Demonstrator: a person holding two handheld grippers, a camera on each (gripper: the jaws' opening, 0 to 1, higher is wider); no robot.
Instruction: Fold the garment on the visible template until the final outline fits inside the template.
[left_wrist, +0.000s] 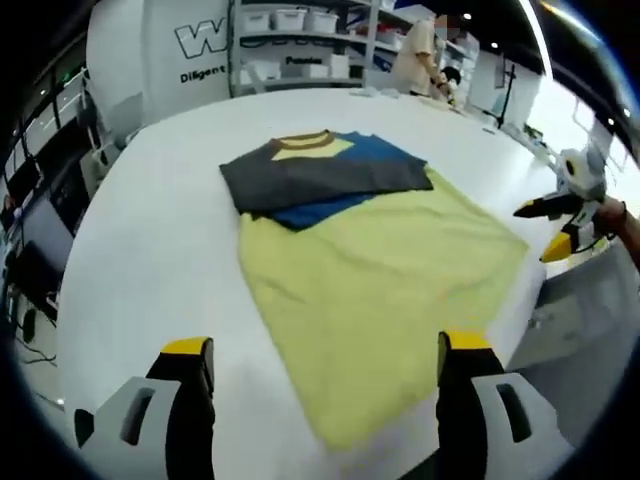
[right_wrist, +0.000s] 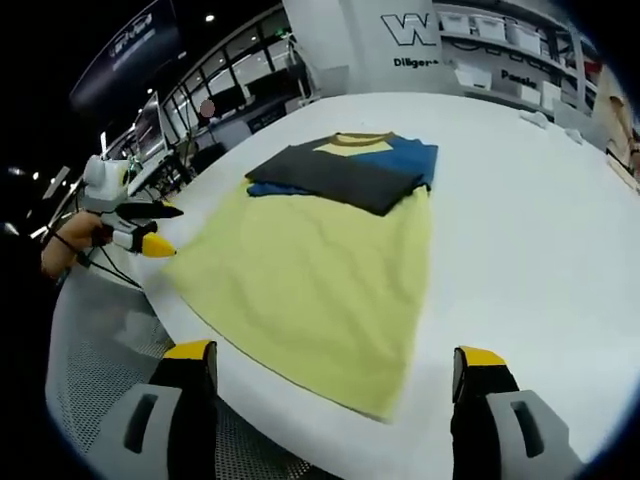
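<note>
A yellow T-shirt lies flat on the white table, hem toward me. Its dark grey sleeve and blue sleeve are folded across the chest below the brown collar. My left gripper hangs open over the hem with nothing in it. My right gripper is open at the shirt's right edge. In the right gripper view the shirt stretches away, my right gripper stands open at its near hem, and the left gripper is open beside the shirt's left corner.
The table edge runs close to the right gripper, with a grey mesh surface below it. Shelves with white bins and a white pillar with lettering stand behind the table. A person stands at the far end.
</note>
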